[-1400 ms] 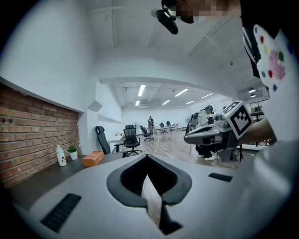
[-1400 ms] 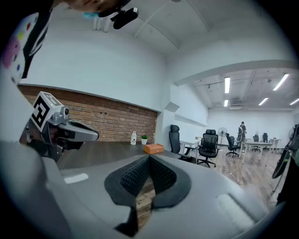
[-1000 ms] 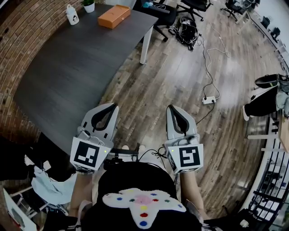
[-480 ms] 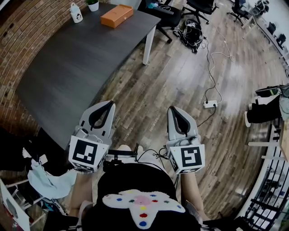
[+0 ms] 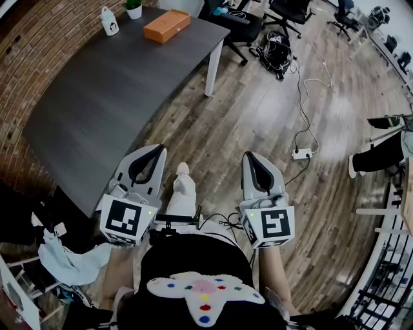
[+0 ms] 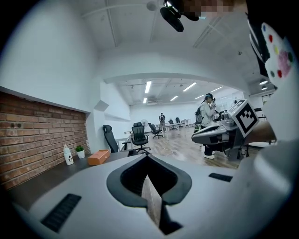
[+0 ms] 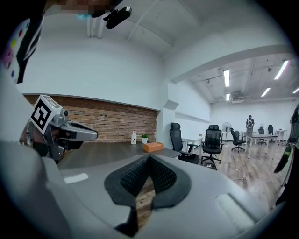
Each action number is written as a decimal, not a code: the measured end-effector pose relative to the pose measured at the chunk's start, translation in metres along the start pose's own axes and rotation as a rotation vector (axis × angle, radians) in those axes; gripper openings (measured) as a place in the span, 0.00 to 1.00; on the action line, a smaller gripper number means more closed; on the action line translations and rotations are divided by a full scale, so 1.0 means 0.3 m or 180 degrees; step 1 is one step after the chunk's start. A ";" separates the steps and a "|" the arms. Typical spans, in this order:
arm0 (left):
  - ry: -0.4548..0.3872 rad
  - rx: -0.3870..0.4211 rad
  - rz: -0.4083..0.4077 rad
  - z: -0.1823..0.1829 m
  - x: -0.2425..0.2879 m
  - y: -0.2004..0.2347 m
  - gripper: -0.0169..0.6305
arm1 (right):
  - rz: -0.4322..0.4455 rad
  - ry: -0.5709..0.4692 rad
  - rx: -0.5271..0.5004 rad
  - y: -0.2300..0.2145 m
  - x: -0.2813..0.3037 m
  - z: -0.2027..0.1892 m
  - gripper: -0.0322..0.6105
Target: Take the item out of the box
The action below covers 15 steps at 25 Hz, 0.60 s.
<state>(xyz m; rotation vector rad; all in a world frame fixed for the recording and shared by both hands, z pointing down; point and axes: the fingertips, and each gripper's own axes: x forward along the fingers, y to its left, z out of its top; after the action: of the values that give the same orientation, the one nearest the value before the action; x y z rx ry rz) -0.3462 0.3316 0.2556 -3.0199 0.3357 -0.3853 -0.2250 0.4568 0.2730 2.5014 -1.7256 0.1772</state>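
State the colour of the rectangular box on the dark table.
Orange rectangular box, best in head view.

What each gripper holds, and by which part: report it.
Nothing is held. The left gripper and the right gripper are both shut and empty, well short of the orange box on the table.

Brick wall (image 5: 29, 55), dark grey table (image 5: 97, 106), wood plank floor (image 5: 258, 126), black office chairs (image 5: 287, 8)

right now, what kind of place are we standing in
Most likely an open-plan office: swivel office chairs, rows of desks under ceiling strip lights, and a power strip with trailing cables on the wood floor.
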 end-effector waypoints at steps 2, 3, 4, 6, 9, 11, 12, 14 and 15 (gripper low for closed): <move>-0.0007 0.0045 -0.0023 0.002 0.037 0.021 0.03 | -0.0023 -0.0007 0.0010 -0.016 0.028 -0.001 0.06; -0.0010 0.0066 -0.0037 0.003 0.057 0.033 0.03 | -0.0029 -0.0004 0.0000 -0.024 0.045 0.000 0.06; -0.0009 0.0075 -0.0049 0.005 0.080 0.046 0.03 | -0.0033 0.0000 -0.0014 -0.032 0.064 0.002 0.06; 0.0003 0.0096 -0.0070 0.009 0.130 0.073 0.03 | -0.0057 0.0003 -0.0016 -0.055 0.105 0.006 0.06; -0.0046 0.0092 -0.0105 0.035 0.220 0.117 0.03 | -0.0095 0.0024 -0.0036 -0.101 0.181 0.017 0.06; -0.0048 0.0098 -0.0124 0.044 0.276 0.163 0.03 | -0.0113 0.0040 -0.0045 -0.125 0.244 0.028 0.06; -0.0041 0.0092 -0.0132 0.046 0.303 0.190 0.03 | -0.0122 0.0042 -0.0044 -0.135 0.279 0.034 0.06; -0.0032 0.0079 -0.0150 0.053 0.361 0.251 0.03 | -0.0139 0.0050 -0.0050 -0.155 0.353 0.049 0.06; -0.0032 0.0086 -0.0154 0.058 0.392 0.282 0.03 | -0.0149 0.0057 -0.0054 -0.166 0.390 0.056 0.06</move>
<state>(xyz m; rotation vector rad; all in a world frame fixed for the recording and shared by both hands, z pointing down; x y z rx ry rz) -0.2481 0.2236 0.2582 -3.0071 0.2550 -0.3751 -0.1366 0.3638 0.2734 2.5175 -1.6532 0.1801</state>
